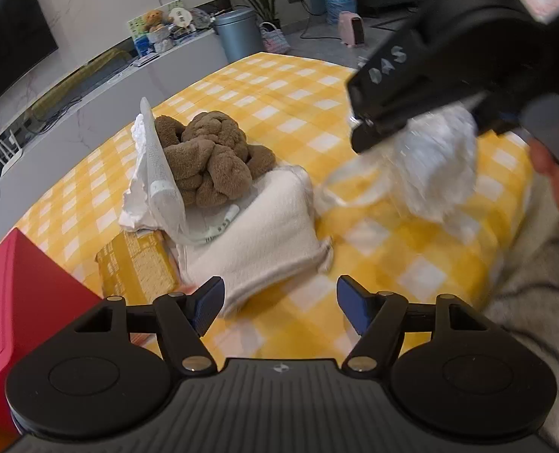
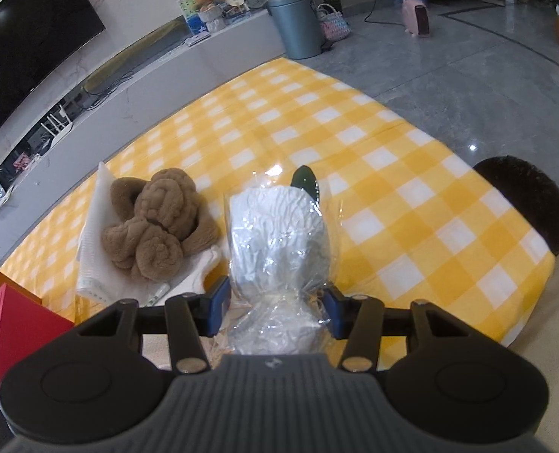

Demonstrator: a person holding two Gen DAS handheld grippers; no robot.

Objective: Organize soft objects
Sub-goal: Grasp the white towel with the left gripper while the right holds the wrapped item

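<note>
The right gripper pinches a white plush toy in clear plastic wrap, carrying it above the yellow-checked tablecloth, apparently toward the pile gathered at the left. The left gripper hangs spread and empty just short of a folded cream towel, seemingly ready to take it. Behind the towel, a brown knotted plush cushion rests against white mesh-edged fabric, beside a red box.

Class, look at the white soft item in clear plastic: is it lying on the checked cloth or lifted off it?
Lifted. The white wrapped item is clamped between the right tongs and hangs above the checked cloth in the left wrist view.
</note>
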